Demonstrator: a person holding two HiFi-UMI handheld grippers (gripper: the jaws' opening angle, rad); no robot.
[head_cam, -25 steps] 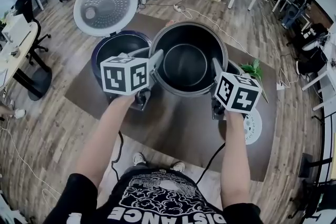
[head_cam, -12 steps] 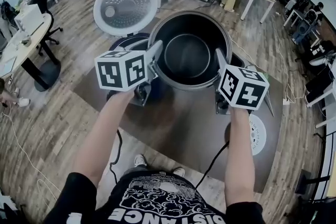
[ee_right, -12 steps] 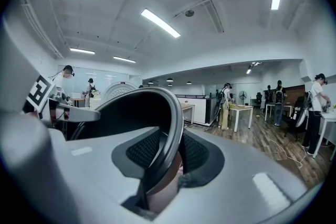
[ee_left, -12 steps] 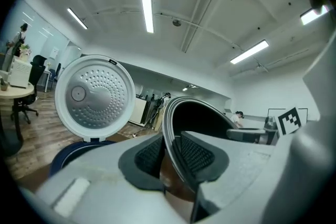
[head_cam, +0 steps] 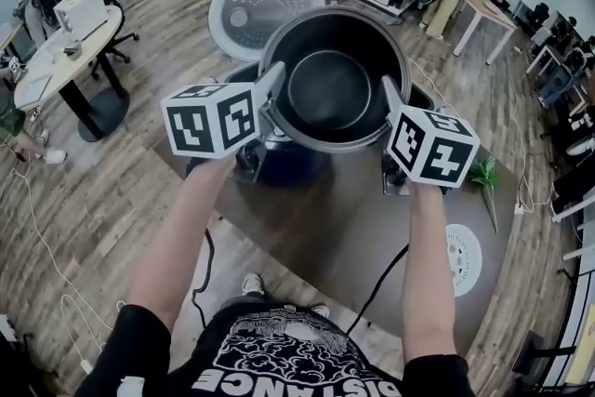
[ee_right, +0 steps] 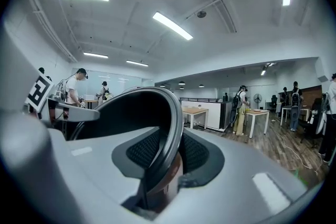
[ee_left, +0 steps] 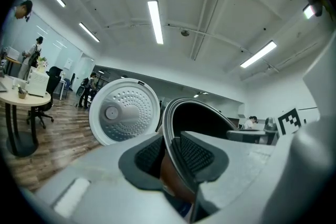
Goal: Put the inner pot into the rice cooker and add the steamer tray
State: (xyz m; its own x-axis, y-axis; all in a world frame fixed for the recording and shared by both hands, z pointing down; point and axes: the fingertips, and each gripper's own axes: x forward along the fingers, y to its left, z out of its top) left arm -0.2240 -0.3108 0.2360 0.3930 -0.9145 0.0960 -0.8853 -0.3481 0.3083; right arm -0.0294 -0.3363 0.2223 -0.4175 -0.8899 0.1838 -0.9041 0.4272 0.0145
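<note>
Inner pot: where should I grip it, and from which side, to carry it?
The thin rim of the inner pot, at opposite points from left and right, one pad inside the wall, one outside. The round wall shows no handles, so the lip is probably the only secure catch. The left gripper and right gripper clamp it that way.

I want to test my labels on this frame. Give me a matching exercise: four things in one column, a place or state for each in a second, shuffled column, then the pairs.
Things:
1. inner pot
2. rice cooker lid
3. steamer tray
4. right gripper

Places or states:
A. swung open, standing upright
B. shut on the pot's rim
C. lifted, held by two sides of its rim
D. lying flat at the right of the head view, untouched

Pairs: 1-C, 2-A, 3-D, 4-B
</note>
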